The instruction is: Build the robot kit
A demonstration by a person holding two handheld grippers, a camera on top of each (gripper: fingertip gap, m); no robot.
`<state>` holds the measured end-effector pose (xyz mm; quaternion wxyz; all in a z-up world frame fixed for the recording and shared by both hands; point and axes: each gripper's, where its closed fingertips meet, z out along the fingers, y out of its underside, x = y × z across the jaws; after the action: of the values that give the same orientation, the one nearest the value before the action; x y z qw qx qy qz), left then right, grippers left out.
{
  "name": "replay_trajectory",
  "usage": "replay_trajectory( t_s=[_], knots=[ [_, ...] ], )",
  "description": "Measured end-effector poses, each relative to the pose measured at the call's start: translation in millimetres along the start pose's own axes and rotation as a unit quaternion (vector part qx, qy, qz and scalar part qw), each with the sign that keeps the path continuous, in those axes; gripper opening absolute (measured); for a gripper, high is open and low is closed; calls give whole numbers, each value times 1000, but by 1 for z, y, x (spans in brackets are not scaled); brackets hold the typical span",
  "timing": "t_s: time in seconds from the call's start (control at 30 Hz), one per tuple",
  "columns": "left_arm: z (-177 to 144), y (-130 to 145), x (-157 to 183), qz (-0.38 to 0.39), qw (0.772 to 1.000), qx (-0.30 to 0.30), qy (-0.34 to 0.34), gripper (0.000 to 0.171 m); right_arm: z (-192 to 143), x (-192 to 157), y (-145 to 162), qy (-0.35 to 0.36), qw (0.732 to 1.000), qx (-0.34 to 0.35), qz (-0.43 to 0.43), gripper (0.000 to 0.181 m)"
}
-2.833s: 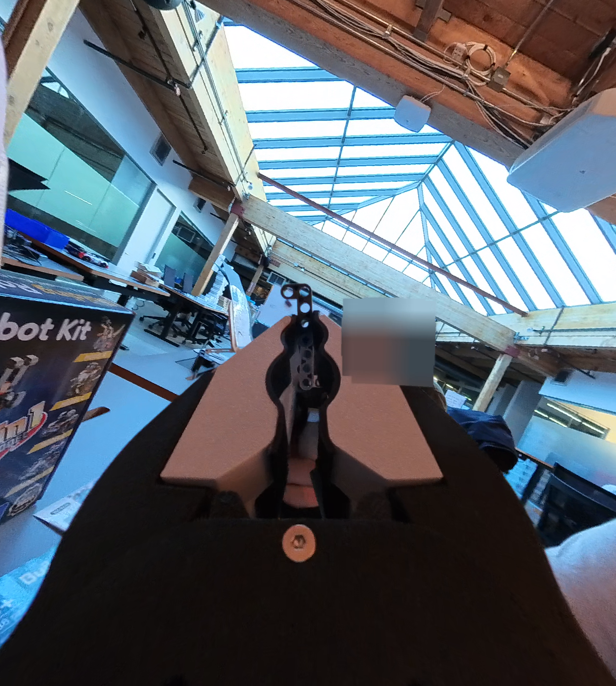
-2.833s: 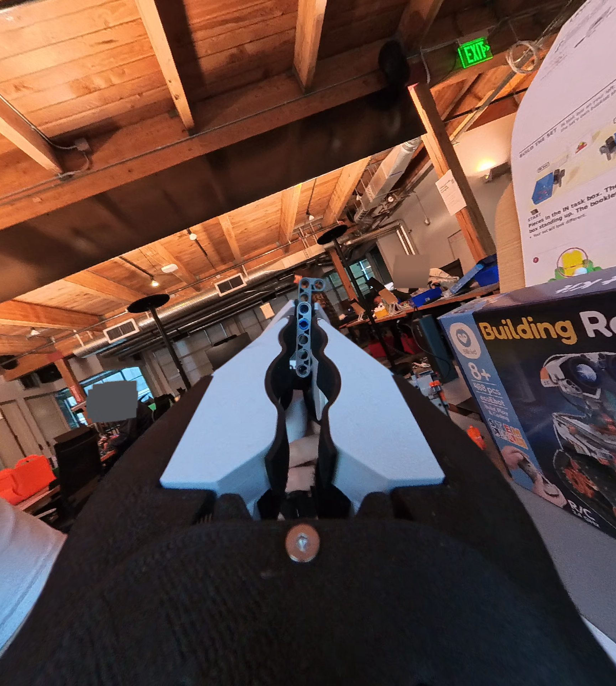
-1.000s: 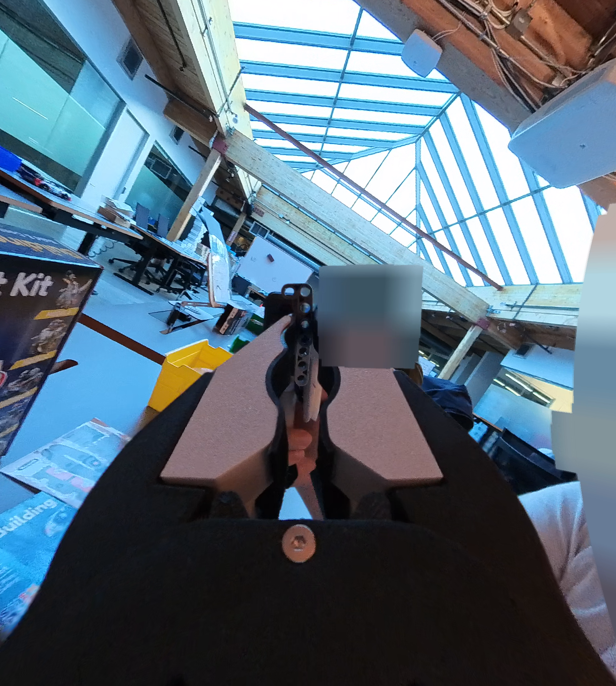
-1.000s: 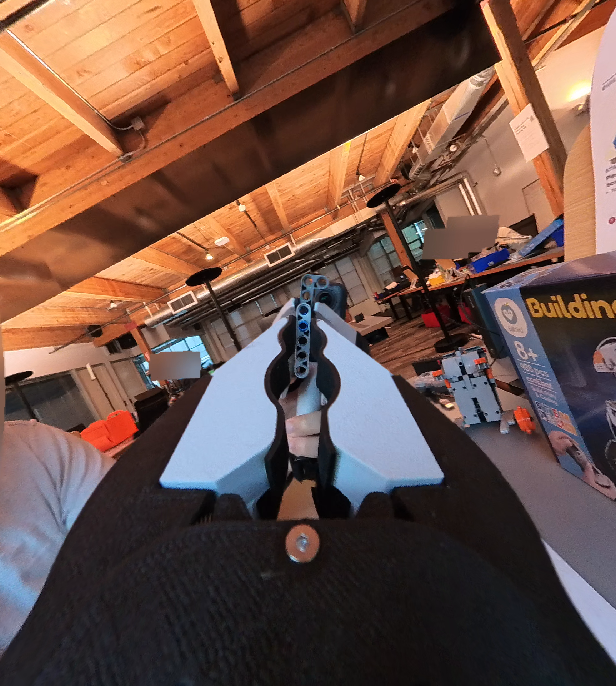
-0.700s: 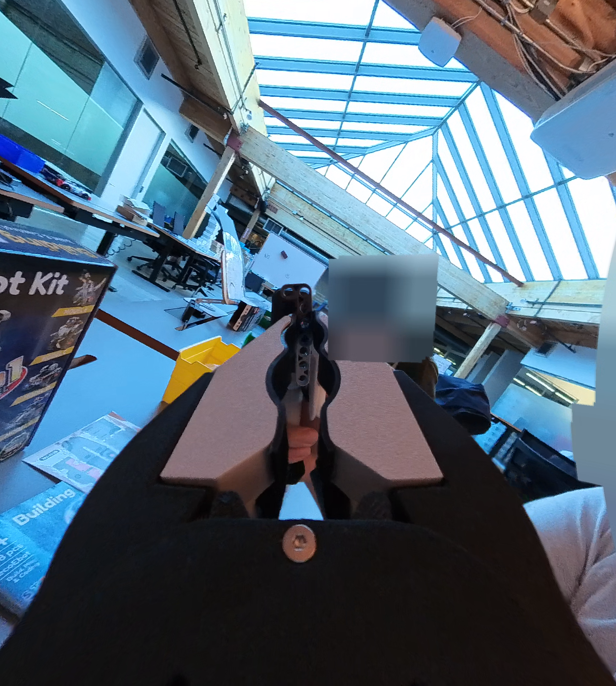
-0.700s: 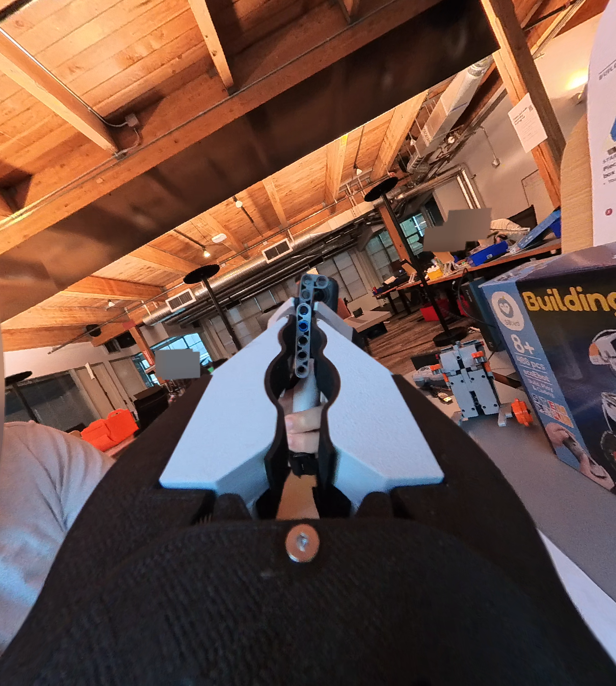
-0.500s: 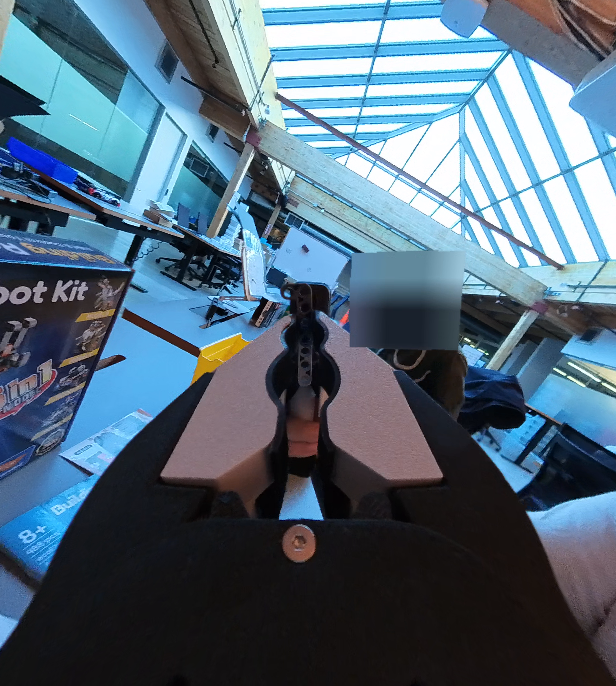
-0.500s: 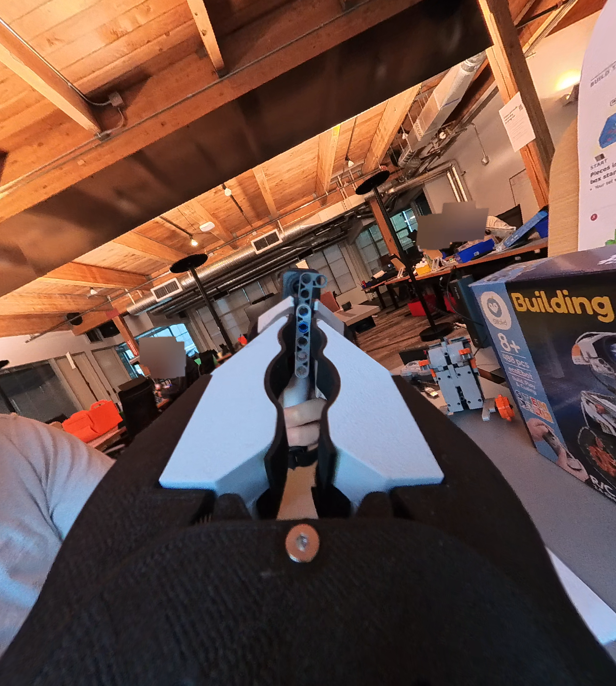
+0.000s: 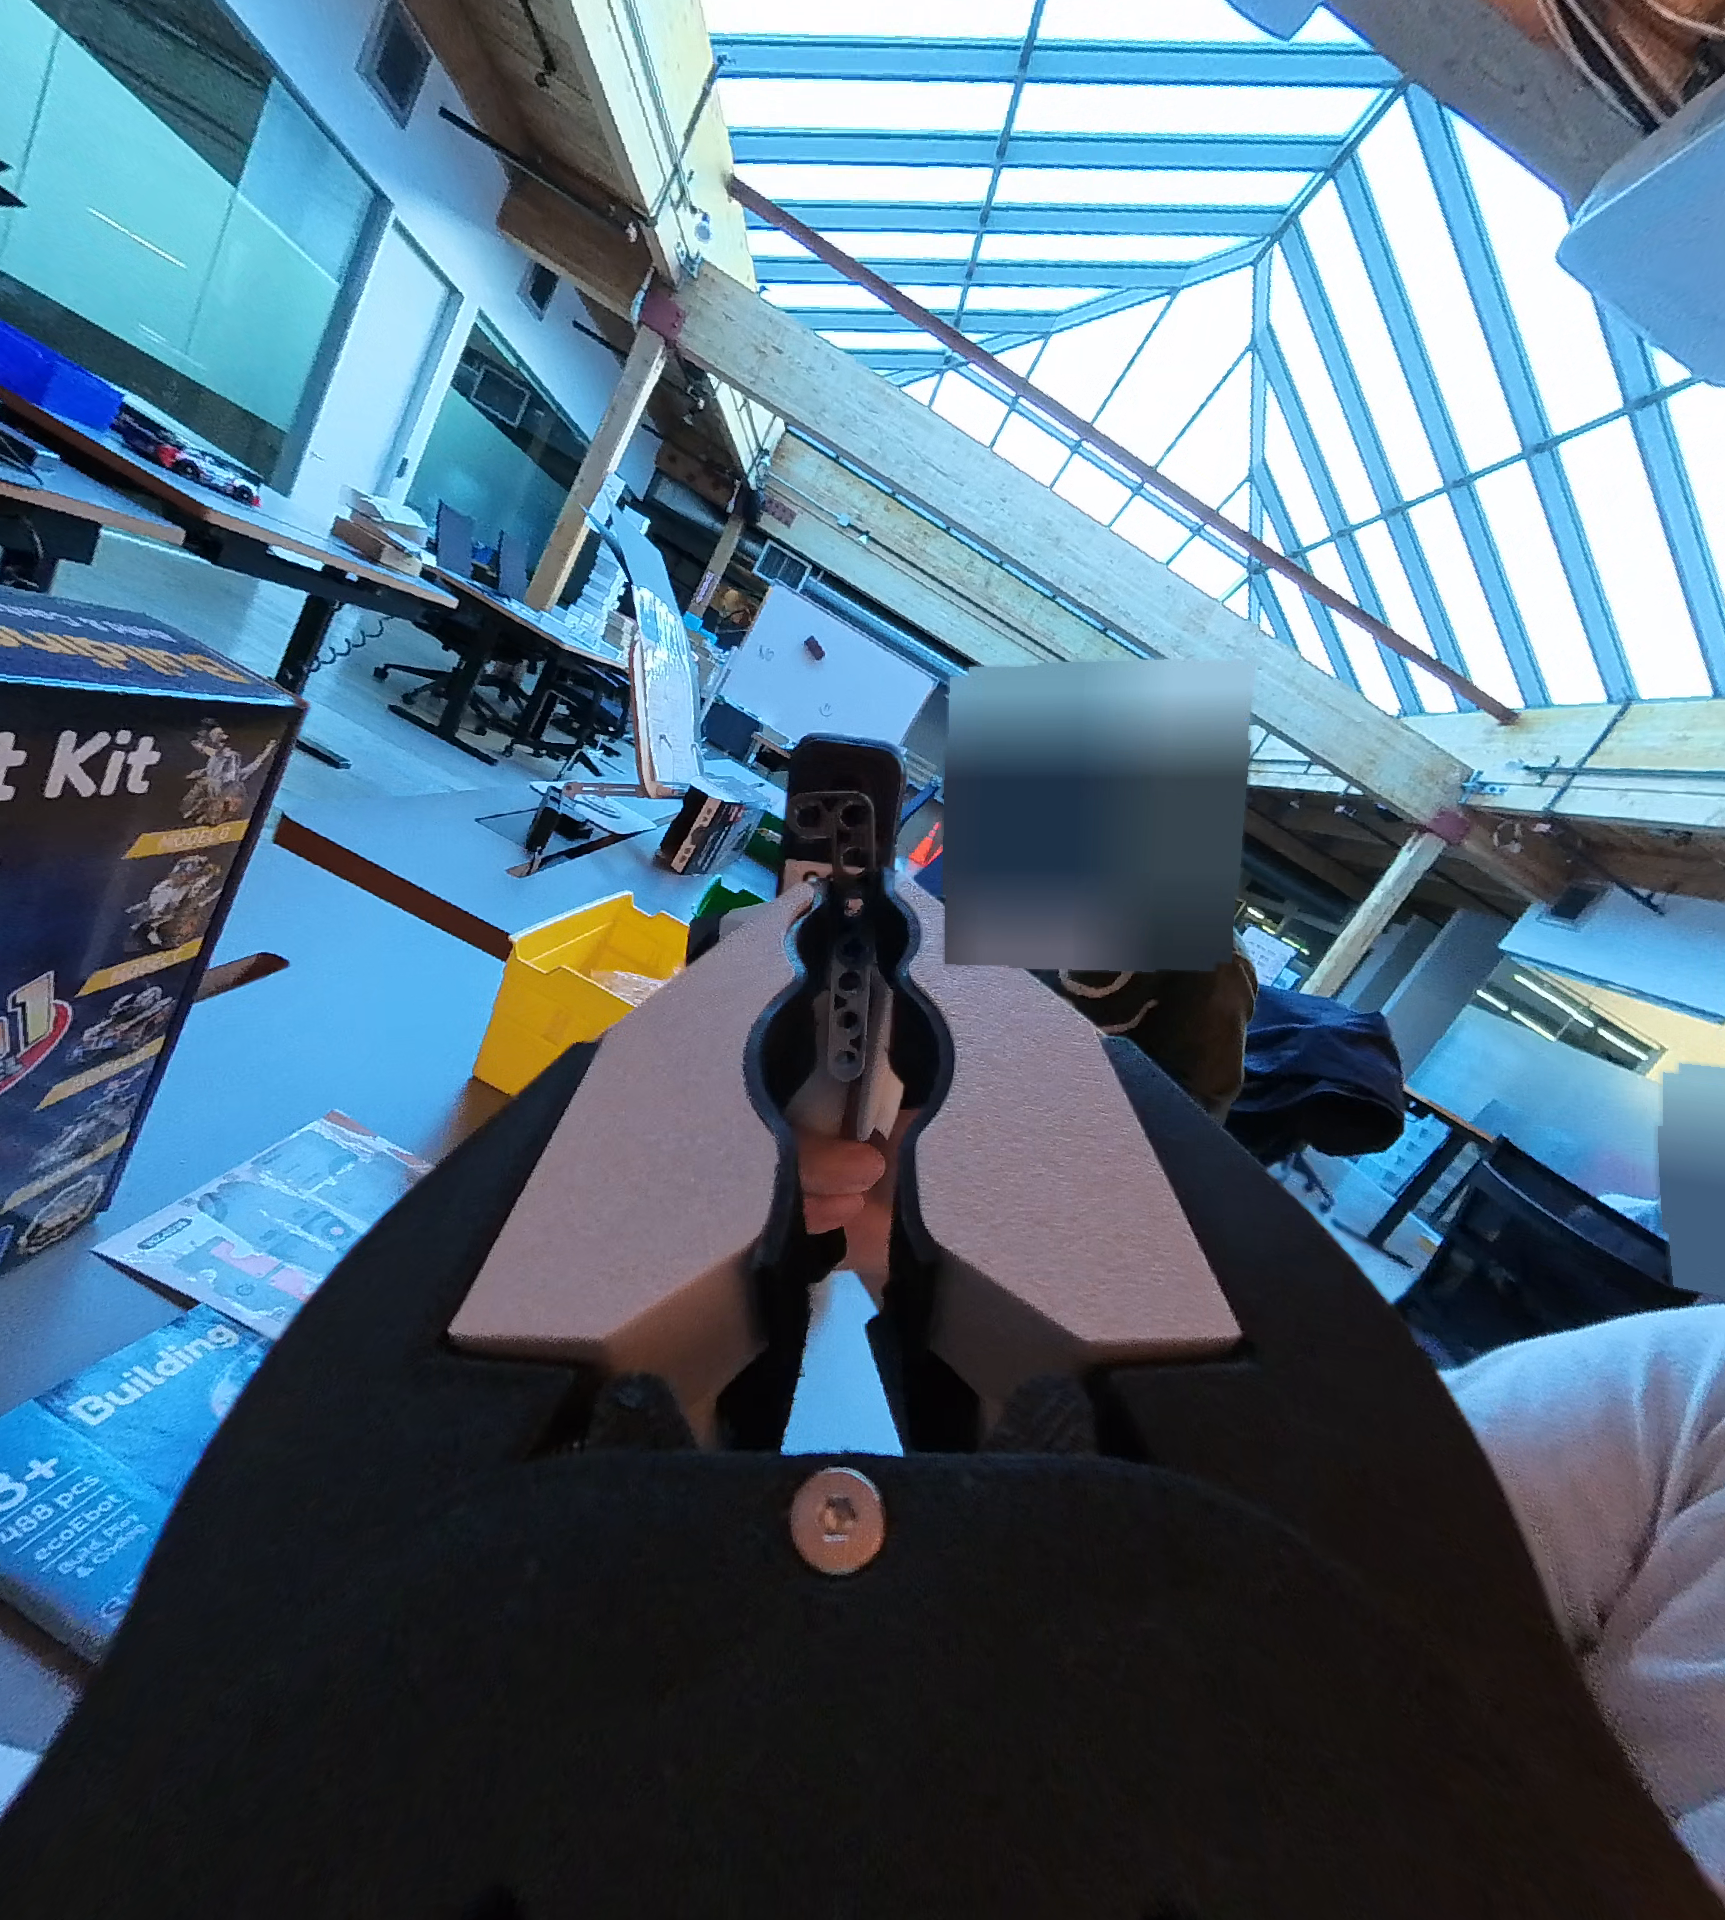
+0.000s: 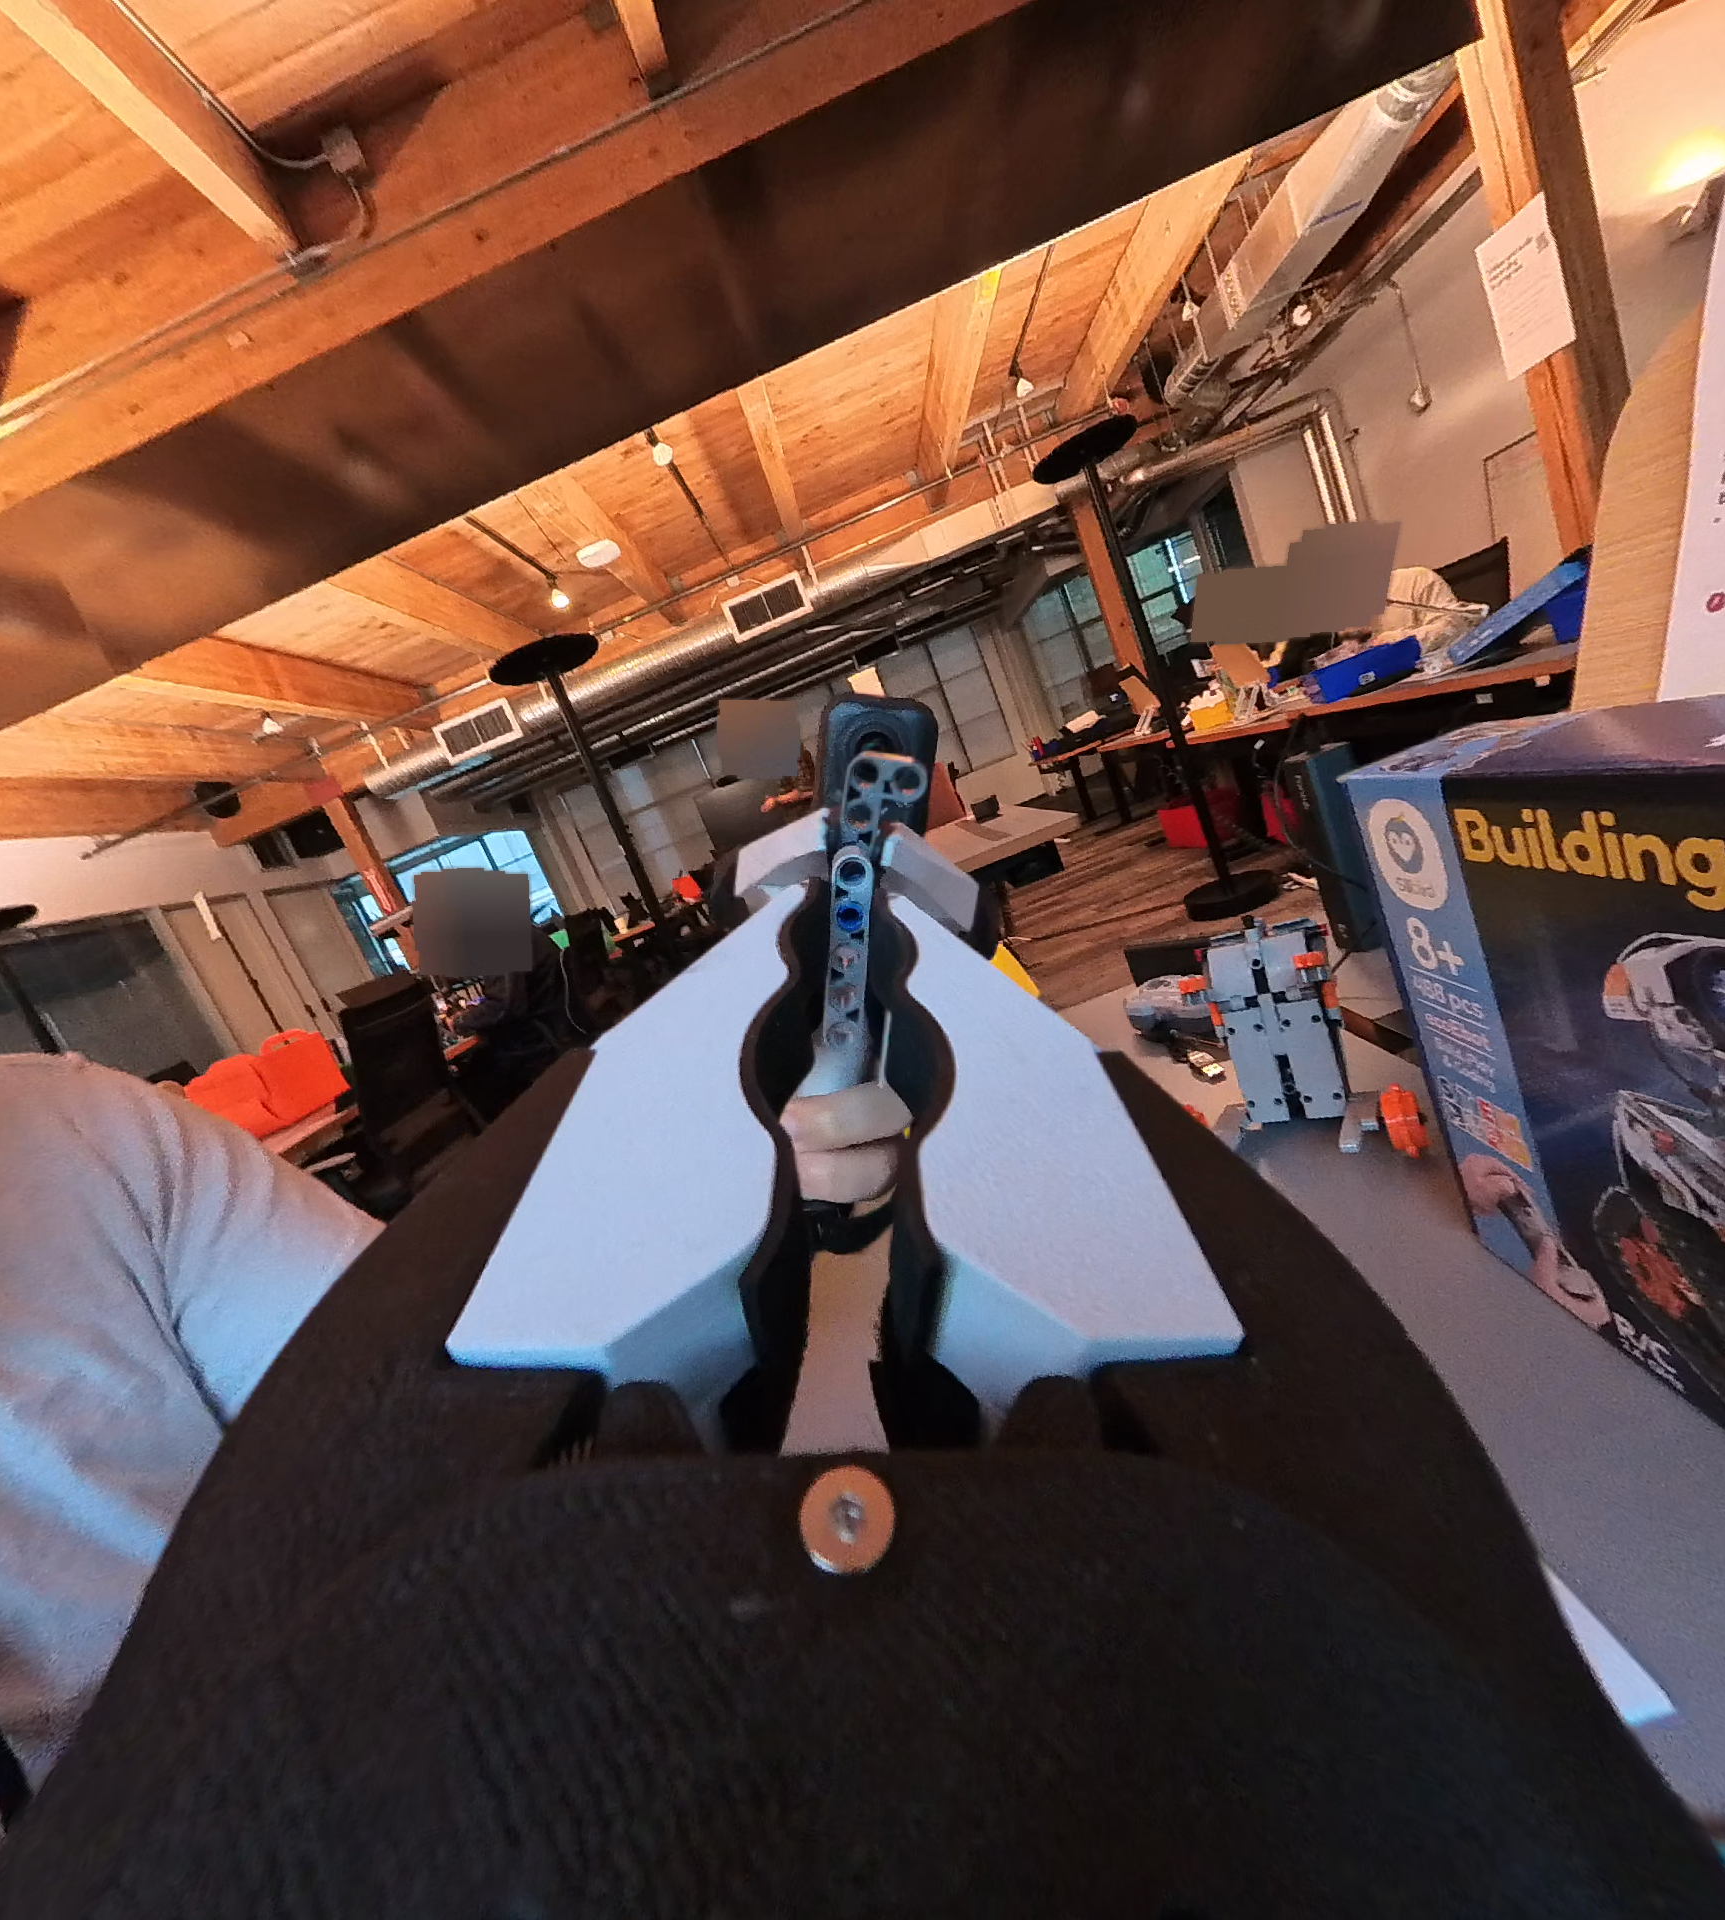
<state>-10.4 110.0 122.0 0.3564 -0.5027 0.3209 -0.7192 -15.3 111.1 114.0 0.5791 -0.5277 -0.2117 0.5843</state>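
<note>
My left gripper (image 9: 842,904) is shut on a dark perforated beam (image 9: 842,997) that sticks up past the fingertips. My right gripper (image 10: 853,894) is shut on a grey perforated beam (image 10: 850,966) with a blue pin in one hole. The two grippers point at each other, tip to tip, above the grey table (image 9: 349,997). The right gripper's black camera shows just behind the beam in the left wrist view (image 9: 845,774). The left gripper's camera shows likewise in the right wrist view (image 10: 879,738). I cannot tell whether the beams touch. A hand shows through each gap.
A dark kit box (image 9: 58,935) (image 10: 1616,1039) stands on the table. A yellow bin (image 9: 577,977), a leaflet (image 9: 255,1226) and a blue booklet (image 9: 58,1455) lie by it. A grey block robot model (image 10: 1273,1029) stands beside the box. The person's pale sleeve (image 10: 110,1247) is close. Both grippers' tips are close together, under 4 cm apart.
Both grippers have tilted down from the ceiling and drawn together, each still shut on its beam. The other gripper's camera now shows behind each beam.
</note>
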Motion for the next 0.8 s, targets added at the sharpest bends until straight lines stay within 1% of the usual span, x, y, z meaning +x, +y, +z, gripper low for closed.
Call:
replay_trajectory(
  t_s=[0.23, 0.3, 0.33, 0.47, 0.53, 0.6, 0.67, 0.8],
  knots=[
    [3, 2, 3, 17, 1000, -1, -2, 4, -2, -4, -1, 26, 998, -23, -53, 4],
    [3, 0, 2, 30, 999, 5, -14, 3, -1, -3, -2, 42, 996, -23, -74, 5],
    [3, -1, 3, 34, 999, 10, -13, 3, 0, -5, -4, 39, 996, -18, -78, 5],
    [4, -5, 7, 33, 999, 26, -4, 4, 1, -7, -7, 29, 997, -1, -66, 5],
    [4, -3, 9, 24, 1000, 18, 9, 4, 1, -9, -6, 12, 999, -4, -43, 4],
    [2, -2, 7, 28, 1000, 11, 8, 4, 1, -7, -3, 11, 999, -8, -38, 5],
    [2, 0, 10, 22, 1000, 1, 20, 4, 0, -10, -2, -13, 1000, -8, -20, 4],
    [2, 2, 9, 18, 1000, -6, 18, 4, -1, -9, 0, -11, 999, -12, -29, 5]
  ],
)
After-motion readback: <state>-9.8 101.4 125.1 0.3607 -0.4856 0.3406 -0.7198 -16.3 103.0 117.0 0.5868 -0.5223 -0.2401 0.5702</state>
